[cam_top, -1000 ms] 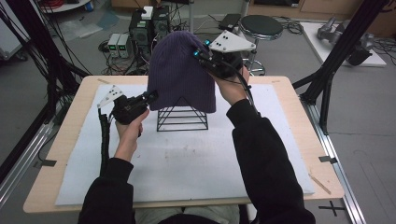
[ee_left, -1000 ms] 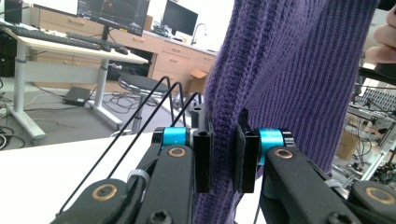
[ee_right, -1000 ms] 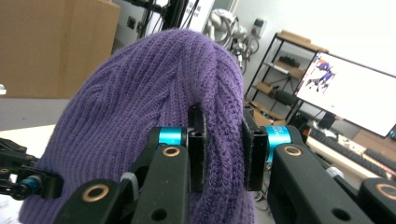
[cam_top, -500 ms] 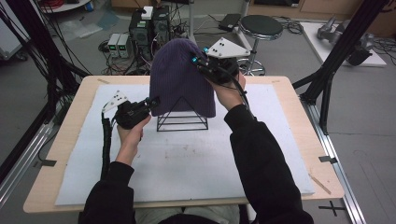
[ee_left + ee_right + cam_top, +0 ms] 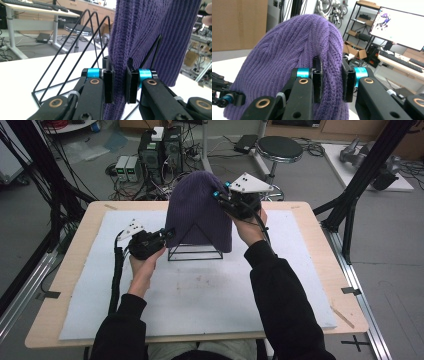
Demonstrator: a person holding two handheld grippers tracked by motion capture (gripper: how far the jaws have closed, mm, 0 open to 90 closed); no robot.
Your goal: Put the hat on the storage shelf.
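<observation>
Both claws are gripping the purple hat (image 5: 199, 212), left claw (image 5: 167, 233) at its hem, right claw (image 5: 218, 196) near its crown, draping it over the wire rack (image 5: 195, 251) on the counter (image 5: 310, 250); seating remaining.

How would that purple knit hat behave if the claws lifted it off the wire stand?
Probably floppy: the purple hat takes its shape from the wire stand beneath, and its knit bunches where the left claw and right claw pinch it. It likely weighs little, since pinched folds hold it. The ribbed knit looks grippy rather than slippery.
</observation>
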